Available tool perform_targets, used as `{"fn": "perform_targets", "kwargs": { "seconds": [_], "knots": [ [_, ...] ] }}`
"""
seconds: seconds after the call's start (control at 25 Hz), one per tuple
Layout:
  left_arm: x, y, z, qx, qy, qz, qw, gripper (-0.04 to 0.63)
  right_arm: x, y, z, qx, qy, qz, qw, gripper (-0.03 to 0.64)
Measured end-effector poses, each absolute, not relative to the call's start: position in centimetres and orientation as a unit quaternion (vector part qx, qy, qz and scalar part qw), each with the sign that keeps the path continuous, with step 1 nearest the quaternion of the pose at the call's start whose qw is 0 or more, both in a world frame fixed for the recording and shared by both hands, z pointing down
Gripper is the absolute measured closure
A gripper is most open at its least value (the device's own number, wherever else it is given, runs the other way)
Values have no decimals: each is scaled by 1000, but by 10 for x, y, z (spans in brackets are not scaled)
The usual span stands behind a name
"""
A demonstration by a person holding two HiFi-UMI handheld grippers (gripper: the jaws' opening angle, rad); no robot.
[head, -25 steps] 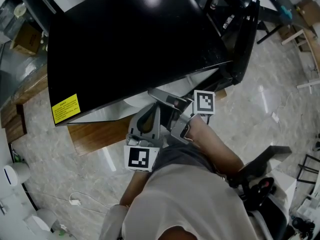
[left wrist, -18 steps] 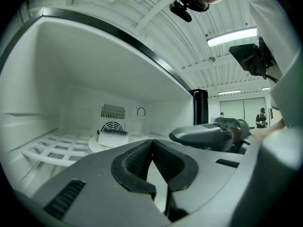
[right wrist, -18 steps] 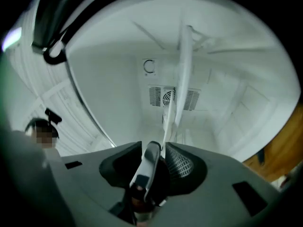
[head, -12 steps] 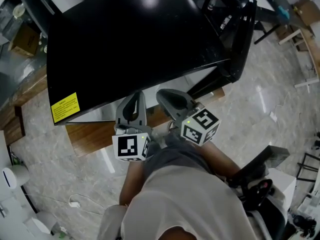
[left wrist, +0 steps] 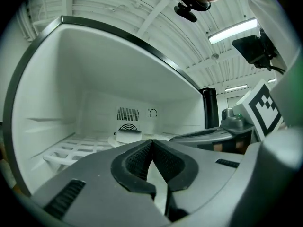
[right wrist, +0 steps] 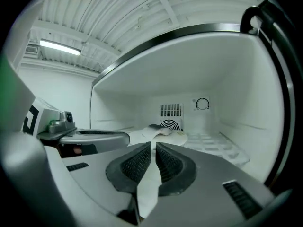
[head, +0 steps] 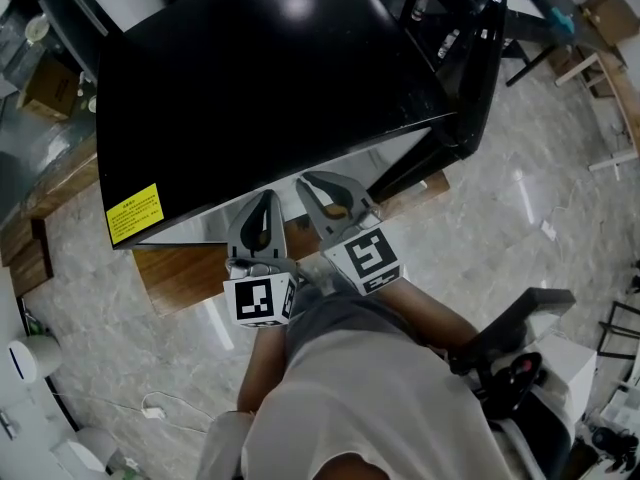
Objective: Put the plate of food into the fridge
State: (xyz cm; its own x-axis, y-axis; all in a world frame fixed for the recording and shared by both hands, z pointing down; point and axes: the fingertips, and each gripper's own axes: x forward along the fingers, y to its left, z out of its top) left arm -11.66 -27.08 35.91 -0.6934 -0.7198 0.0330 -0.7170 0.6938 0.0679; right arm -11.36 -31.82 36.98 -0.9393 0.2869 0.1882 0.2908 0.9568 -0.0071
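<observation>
A white plate of food (right wrist: 163, 133) rests on the white wire shelf (right wrist: 222, 148) deep inside the open fridge (head: 260, 78), in front of the back vent. The left gripper view also catches the plate (left wrist: 127, 136). From the head view the black fridge top hides it. Both grippers hover side by side at the fridge mouth, apart from the plate. My left gripper (left wrist: 151, 148) is shut and empty, its pads touching. My right gripper (right wrist: 153, 150) has just been closing; its jaws stand drawn together with only a thin slit and nothing between them.
The fridge door (head: 482, 78) hangs open at the right. The fridge stands on a wooden platform (head: 180, 268) over a marble floor. A yellow label (head: 133, 215) marks its top front edge. A black chair (head: 520, 358) sits behind me at the right.
The right gripper has rolled about a quarter turn and its jaws have come together. The left gripper has shifted left and slightly toward the fridge.
</observation>
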Motion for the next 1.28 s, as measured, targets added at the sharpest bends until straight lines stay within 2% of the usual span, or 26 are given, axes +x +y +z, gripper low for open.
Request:
{"fn": "perform_targets", "kwargs": {
  "seconds": [0.36,0.76,1.28],
  "knots": [
    [-127,-269,359,393,-918,-37,23,577,-123,-319,365,-103,-991,-12,82,574],
    [-89,-264,346,430,-897,-88,49,577,-77,-306,346,-110,-992,-5,64,589],
    [-80,-268,343,441,-891,-93,52,577,-66,-307,341,-107,-992,-6,67,598]
  ]
}}
